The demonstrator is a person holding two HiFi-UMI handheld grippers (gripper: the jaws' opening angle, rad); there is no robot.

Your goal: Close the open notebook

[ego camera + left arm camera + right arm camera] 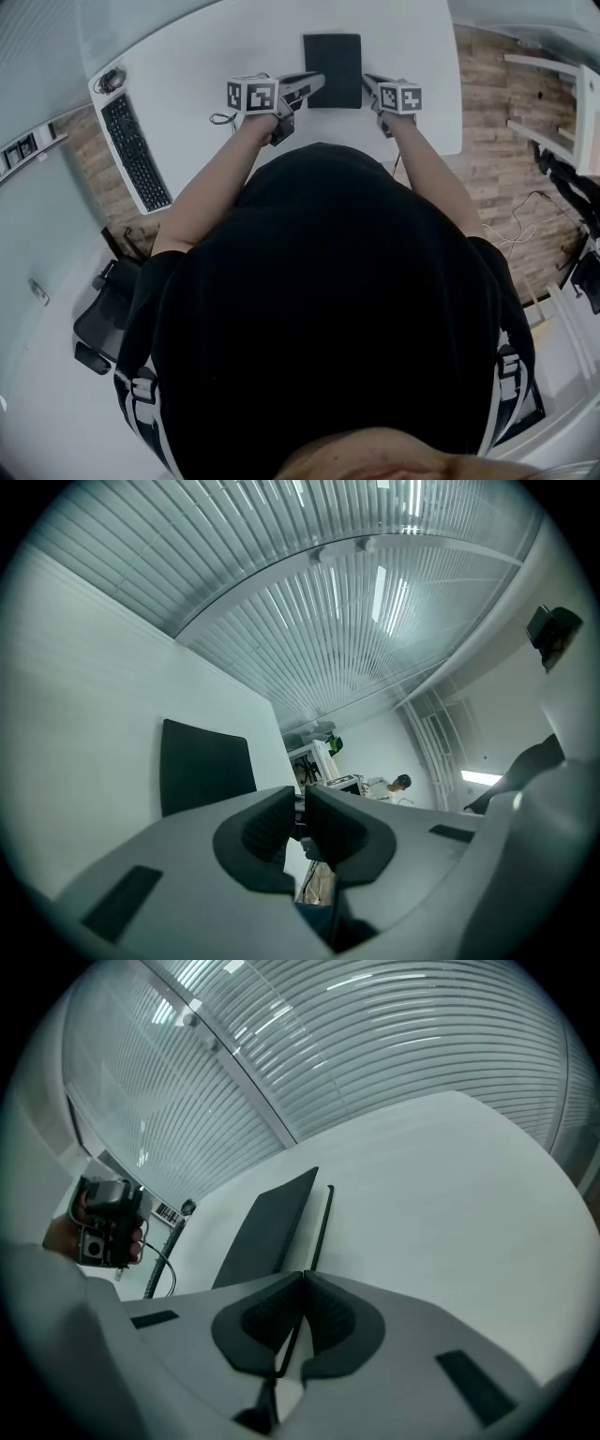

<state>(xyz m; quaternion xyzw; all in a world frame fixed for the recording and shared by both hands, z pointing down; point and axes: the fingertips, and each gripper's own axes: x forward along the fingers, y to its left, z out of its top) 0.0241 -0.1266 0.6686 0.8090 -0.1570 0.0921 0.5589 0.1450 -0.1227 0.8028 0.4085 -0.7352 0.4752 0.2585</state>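
Observation:
A black notebook lies shut and flat on the white table between my two grippers. It also shows as a dark slab in the left gripper view and the right gripper view. My left gripper is at the notebook's near left corner, and its jaws are drawn together with nothing between them. My right gripper is at the notebook's right edge. Its jaws are shut on a thin black band that runs beside that edge.
A black keyboard and a mouse lie on the table's left part, with a thin cable near my left gripper. Wooden floor shows to the right of the table. A black chair stands at the lower left.

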